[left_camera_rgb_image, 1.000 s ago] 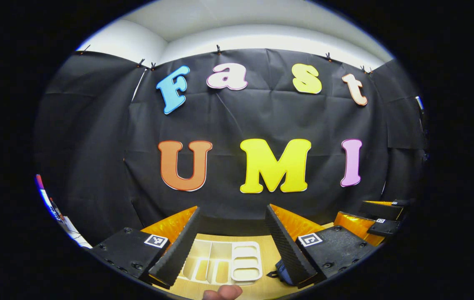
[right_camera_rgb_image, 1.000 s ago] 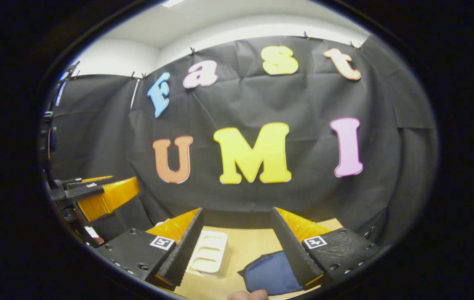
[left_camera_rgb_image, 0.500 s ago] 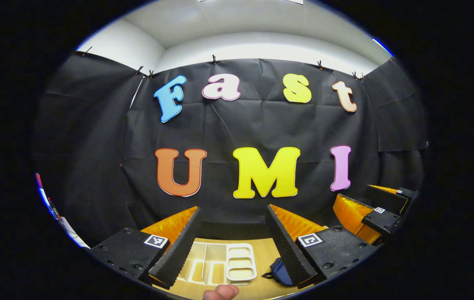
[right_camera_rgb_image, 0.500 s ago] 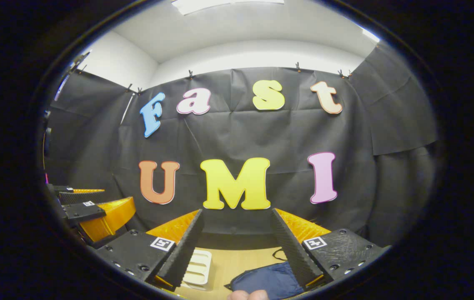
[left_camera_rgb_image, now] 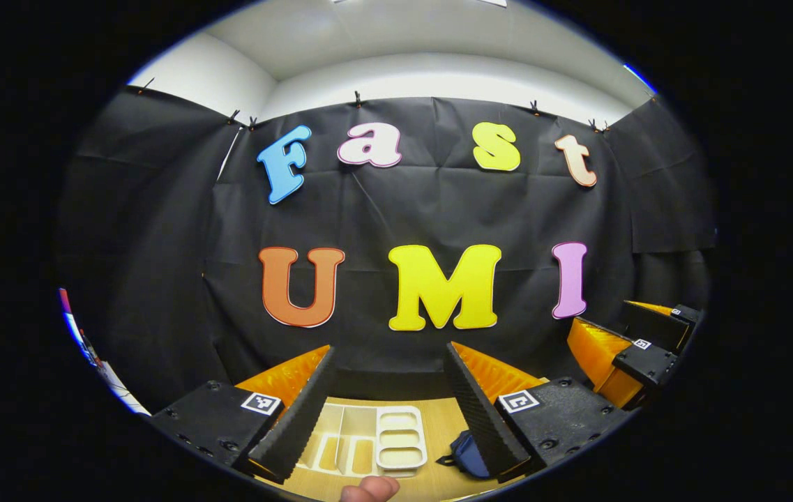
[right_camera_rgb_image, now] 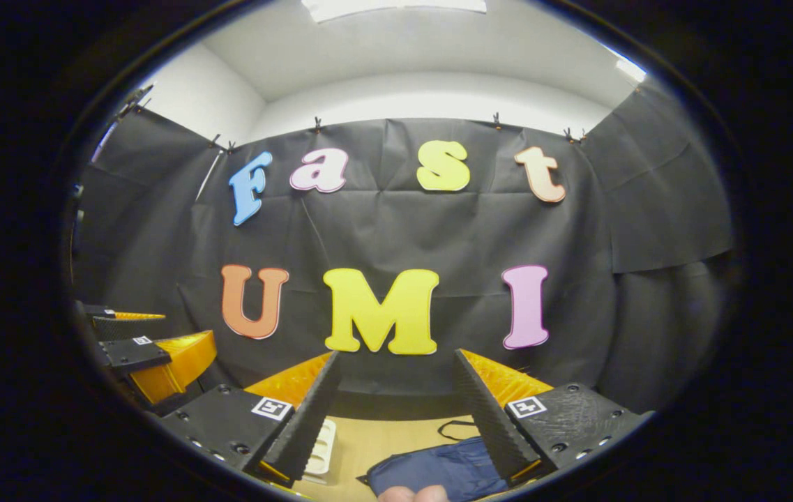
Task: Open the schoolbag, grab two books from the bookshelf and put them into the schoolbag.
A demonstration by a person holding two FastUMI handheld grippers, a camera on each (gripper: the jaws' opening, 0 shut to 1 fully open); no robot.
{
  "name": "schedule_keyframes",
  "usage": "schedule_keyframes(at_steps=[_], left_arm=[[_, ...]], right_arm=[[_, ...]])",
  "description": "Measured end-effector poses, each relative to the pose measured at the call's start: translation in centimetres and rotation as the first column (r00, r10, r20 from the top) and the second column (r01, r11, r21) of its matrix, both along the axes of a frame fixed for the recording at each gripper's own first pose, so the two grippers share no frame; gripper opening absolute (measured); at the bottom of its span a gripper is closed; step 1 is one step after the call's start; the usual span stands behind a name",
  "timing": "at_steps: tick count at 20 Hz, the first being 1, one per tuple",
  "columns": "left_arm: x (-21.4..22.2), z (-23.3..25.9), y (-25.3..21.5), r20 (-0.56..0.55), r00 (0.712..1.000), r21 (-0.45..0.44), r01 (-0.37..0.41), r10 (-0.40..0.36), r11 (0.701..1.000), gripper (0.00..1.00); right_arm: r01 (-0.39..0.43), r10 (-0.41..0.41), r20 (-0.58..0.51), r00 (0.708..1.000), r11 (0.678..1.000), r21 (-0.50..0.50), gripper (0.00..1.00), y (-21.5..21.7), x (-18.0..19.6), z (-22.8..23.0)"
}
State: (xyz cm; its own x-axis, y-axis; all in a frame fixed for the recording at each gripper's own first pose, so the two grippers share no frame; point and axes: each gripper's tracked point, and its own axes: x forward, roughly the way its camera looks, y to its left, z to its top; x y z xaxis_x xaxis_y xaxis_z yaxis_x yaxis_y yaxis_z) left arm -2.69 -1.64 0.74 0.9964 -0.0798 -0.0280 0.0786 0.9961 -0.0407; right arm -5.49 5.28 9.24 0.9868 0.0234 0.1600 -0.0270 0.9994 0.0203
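A dark blue schoolbag (right_camera_rgb_image: 434,468) lies flat on the wooden table, low in the right gripper view, partly behind a finger; a corner of the schoolbag (left_camera_rgb_image: 467,454) shows in the left gripper view. My left gripper (left_camera_rgb_image: 390,408) hangs open above the table with nothing between its fingers. My right gripper (right_camera_rgb_image: 396,413) is open too and holds nothing. Both point at the booth wall. No books are in sight.
A white compartment tray (left_camera_rgb_image: 368,446) lies on the wooden table (left_camera_rgb_image: 438,425) left of the bag; its edge (right_camera_rgb_image: 323,446) shows in the right gripper view. The right gripper (left_camera_rgb_image: 637,348) sits at the right, the left gripper (right_camera_rgb_image: 148,352) at the left. A fingertip (left_camera_rgb_image: 368,489) shows at the bottom.
Both views have tilted upward, showing more ceiling and less table. The right view has swung so the bag sits lower and more centred. Both grippers stay open.
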Motion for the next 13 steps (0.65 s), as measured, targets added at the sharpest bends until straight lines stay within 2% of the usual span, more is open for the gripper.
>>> schedule_keyframes(at_steps=[2, 3, 4, 5, 6, 7, 8, 10, 11, 13], left_arm=[[-0.09, 0.03, 0.14, 0.001, 1.0, 0.007, -0.007, 0.007, 1.0, 0.9], [0.01, 0.13, 0.2, 0.002, 1.0, 0.007, -0.009, 0.008, 1.0, 0.97], [-0.06, 0.25, 0.25, 0.003, 1.0, 0.007, -0.01, 0.01, 1.0, 0.97], [-0.02, 0.21, 0.28, 0.004, 1.0, 0.009, -0.013, 0.013, 1.0, 0.9], [-0.13, 0.23, 0.33, 0.005, 1.0, 0.012, -0.016, 0.015, 1.0, 0.9], [-0.22, 0.47, 0.35, 0.006, 1.0, 0.014, -0.021, 0.021, 1.0, 0.9], [-0.24, 0.36, 0.44, 0.008, 1.0, 0.015, -0.025, 0.024, 1.0, 0.97], [-0.36, 0.45, 0.5, 0.006, 1.0, 0.018, -0.028, 0.028, 0.999, 0.97], [-0.27, 0.2, 0.54, 0.004, 1.0, 0.021, -0.03, 0.03, 0.999, 0.9], [-0.17, 0.03, 0.76, 0.004, 0.999, 0.023, -0.036, 0.036, 0.999, 0.9]], right_arm=[[0.0, 0.0, 0.0, 1.0, 1.0, -0.003, 0.94, 0.14, -0.02, 0.0], [0.001, -0.001, -0.002, 1.0, 1.0, -0.003, 0.96, 0.15, -0.1, -0.01], [0.003, -0.003, -0.006, 1.0, 1.0, -0.002, 0.96, 0.26, -0.15, -0.06], [0.001, -0.001, -0.01, 1.0, 1.0, 0.001, 0.94, 0.23, 0.03, -0.23], [0.001, -0.001, -0.011, 1.0, 1.0, 0.004, 0.96, 0.33, 0.06, -0.26], [0.001, -0.001, -0.012, 1.0, 1.0, 0.002, 0.94, 0.38, 0.08, -0.24], [0.002, -0.002, -0.012, 1.0, 1.0, 0.001, 0.94, 0.47, 0.03, -0.18], [0.002, -0.002, -0.012, 1.0, 1.0, 0.0, 0.94, 0.64, 0.04, -0.32], [0.0, 0.0, -0.014, 1.0, 1.0, -0.003, 0.94, 0.69, 0.08, -0.35], [0.0, 0.0, -0.016, 1.0, 1.0, -0.012, 0.94, 0.85, 0.25, -0.47]])
